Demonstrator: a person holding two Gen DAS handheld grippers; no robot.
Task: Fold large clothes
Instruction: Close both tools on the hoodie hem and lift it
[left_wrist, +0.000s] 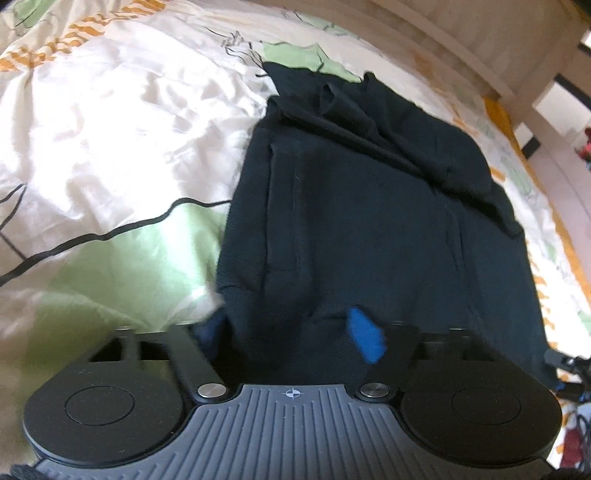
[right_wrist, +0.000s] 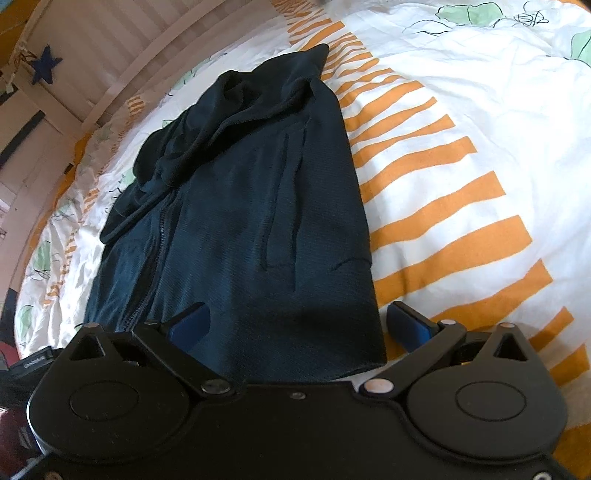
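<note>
At the near hem of the dark zip-up jacket (left_wrist: 354, 192), the left gripper (left_wrist: 295, 332) has its blue pads (left_wrist: 365, 338) pinched into a bunched ridge of the fabric; the jaws look closed on the cloth, though blur softens the left pad. The right gripper (right_wrist: 299, 328) stands at the jacket's near right corner with its jaws spread wide, one blue pad (right_wrist: 188, 325) lying on the fabric and the other off the edge, just beside the cloth on the duvet (right_wrist: 461, 155), so it grips nothing. The jacket lies lengthwise on the white, orange-striped and green-patched duvet, sides already folded inward, its zipper (right_wrist: 159, 236) running up the middle-left and the hood or collar (right_wrist: 229, 110) rumpled at the far end near the slatted bed frame (right_wrist: 122, 55). The step in hand looks like taking both hem corners to fold the bottom up toward the collar. To do it well, the right jaws should close over all layers at the corner, both grips should lift evenly, and the hem should land squarely below the rumpled top.
</note>
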